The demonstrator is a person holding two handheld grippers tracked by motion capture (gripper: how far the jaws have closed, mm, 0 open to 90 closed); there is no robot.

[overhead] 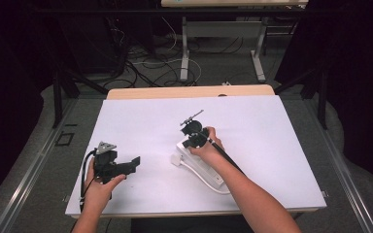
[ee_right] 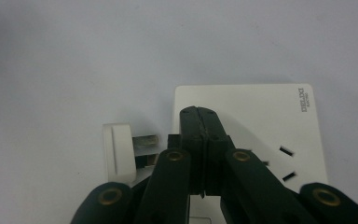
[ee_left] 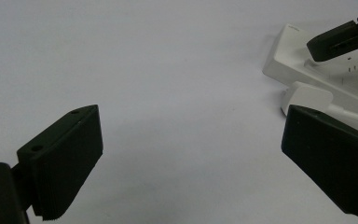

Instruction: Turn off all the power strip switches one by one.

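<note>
My right gripper (ee_right: 200, 116), jaws pressed flat together with nothing between them, bears down on the near end of a white power strip (ee_right: 261, 107) on the white table (overhead: 272, 126), and the risks are plain. A closed tip pushing on smooth plastic could skid off the edge, or tip the light strip so it slides across the sheet. The white plug (ee_right: 119, 156), lying on its side just beside the strip with its metal prongs pointing toward my jaws, could be knocked away by the same slip, and its cable (overhead: 201, 177) could drag it further. My left gripper (overhead: 119, 167) waits well apart on the left side of the table, jaws spread wide and empty; from its own view the strip (ee_left: 293, 60) and plug (ee_left: 307, 95) sit beyond its right jaw. The strip lies directly under my right tip, the plug to its left, touching neither jaw as far as I can tell.
</note>
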